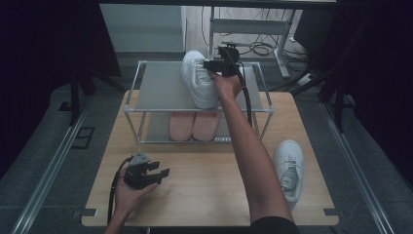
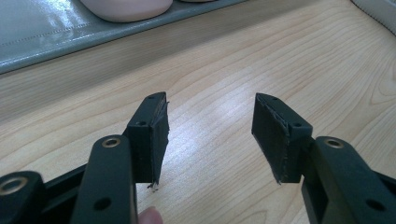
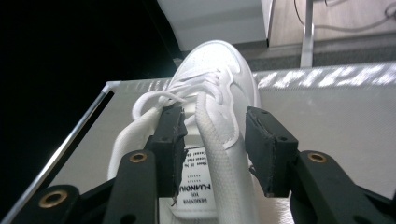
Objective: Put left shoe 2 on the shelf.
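A white sneaker point(image 1: 199, 80) stands on the top shelf of a small metal shoe rack point(image 1: 156, 87), toe pointing away from me. My right gripper point(image 1: 210, 66) is at its heel end. In the right gripper view its jaws straddle the right side of the sneaker's point(image 3: 210, 88) collar, one jaw inside the opening and one outside, and the right gripper point(image 3: 215, 126) is open, with a gap at the outer pad. A second white sneaker point(image 1: 288, 168) lies on the wooden table point(image 1: 204, 180) at the right. My left gripper point(image 1: 161, 172) point(image 2: 210, 116) rests open and holds nothing, low over the table at the front left.
A pair of pink slippers point(image 1: 193, 126) point(image 2: 126, 7) sits on the rack's lower shelf. The rack takes up the back half of the table. Dark curtains, floor rails and a desk frame with cables point(image 1: 258, 48) surround the table.
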A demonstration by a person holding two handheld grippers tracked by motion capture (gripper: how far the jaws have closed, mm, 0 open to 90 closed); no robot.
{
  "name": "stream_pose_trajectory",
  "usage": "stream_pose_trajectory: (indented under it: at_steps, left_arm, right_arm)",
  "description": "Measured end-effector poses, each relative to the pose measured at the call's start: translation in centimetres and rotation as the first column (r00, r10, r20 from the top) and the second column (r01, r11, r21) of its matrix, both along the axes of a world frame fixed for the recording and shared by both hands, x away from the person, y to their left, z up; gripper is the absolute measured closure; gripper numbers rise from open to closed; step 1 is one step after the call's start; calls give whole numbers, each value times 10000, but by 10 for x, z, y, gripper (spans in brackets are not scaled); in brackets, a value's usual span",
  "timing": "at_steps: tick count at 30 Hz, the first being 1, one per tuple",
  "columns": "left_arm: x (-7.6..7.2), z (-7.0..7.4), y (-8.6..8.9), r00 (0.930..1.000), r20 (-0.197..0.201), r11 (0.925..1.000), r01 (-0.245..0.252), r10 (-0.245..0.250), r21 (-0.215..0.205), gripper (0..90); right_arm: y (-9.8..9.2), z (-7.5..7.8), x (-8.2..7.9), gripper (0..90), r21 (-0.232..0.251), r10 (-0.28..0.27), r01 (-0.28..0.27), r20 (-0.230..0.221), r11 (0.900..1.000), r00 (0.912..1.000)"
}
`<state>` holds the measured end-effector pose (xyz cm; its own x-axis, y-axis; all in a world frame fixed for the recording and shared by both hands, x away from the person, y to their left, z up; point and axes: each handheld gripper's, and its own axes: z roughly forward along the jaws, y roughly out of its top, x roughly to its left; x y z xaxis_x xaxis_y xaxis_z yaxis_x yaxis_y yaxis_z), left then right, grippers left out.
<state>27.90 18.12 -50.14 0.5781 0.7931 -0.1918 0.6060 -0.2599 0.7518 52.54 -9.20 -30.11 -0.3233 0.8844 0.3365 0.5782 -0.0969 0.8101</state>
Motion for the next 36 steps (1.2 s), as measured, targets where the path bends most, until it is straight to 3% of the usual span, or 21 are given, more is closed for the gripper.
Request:
stream_pose_trajectory:
  at_steps: [4,12,23,31,36]
  left_arm:
    - [0,0,-1,10000,0,10000,-13,13,21,466]
    - [0,0,-1,10000,19,10000,-43,43,77,466]
    - [-1,0,-1,10000,19,9999,-75,74,123,467]
    - [-2,0,-3,10000,21,9999,-64,63,130,467]
    - [-2,0,-4,10000,31,9998,-51,50,186,467]
  right_arm:
    - [-9,7,-11,583,-246,378,-369,353,9990,9987]
    - [-24,9,-24,610,-538,1015,-989,481,9936,9937]
    - [-39,2,-40,728,-693,1412,-1369,618,9882,9881]
    - [-53,-5,-56,850,-1328,1787,-1675,781,9769,9808]
    - [-58,-15,-61,879,-1466,1981,-1872,632,9713,9781]
